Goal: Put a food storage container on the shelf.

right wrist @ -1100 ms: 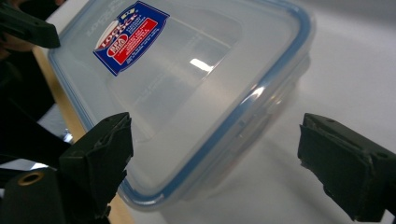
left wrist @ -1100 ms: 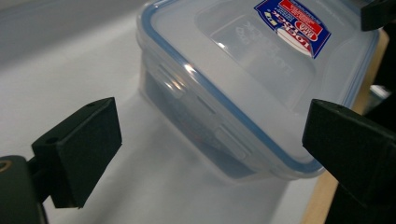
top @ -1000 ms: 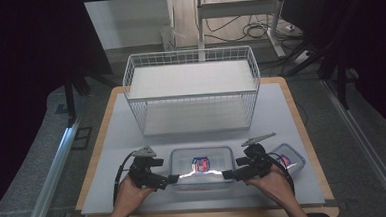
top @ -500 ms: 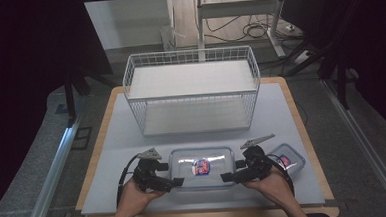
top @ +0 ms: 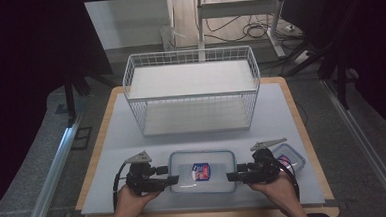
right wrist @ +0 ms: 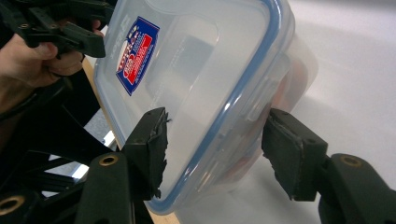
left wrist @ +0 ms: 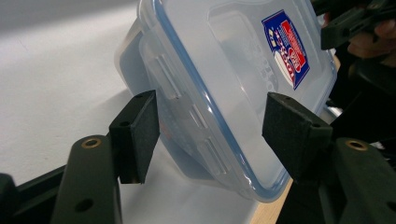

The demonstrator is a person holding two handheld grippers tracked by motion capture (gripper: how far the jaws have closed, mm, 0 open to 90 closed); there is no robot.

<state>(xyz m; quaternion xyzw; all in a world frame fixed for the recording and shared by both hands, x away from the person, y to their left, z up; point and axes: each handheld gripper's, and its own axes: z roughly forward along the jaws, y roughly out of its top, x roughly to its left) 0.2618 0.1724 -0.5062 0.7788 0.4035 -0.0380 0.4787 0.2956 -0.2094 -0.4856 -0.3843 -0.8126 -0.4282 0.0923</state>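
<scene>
Count:
- 2 tongs: left tongs (top: 173, 180), right tongs (top: 230, 176), one in each of 2 hands.
- 2 clear plastic boxes with blue-rimmed lids: big box (top: 202, 171) between the two tongs, small box (top: 288, 158) just beyond the right tongs on the outer side.
- 1 red-and-blue sticker (top: 201, 171) on the big box lid; 1 more on the small box.
- 1 white wire rack (top: 192, 91), 2 shelves, well ahead of both tongs.
- 1 desk (top: 107, 143).
</scene>
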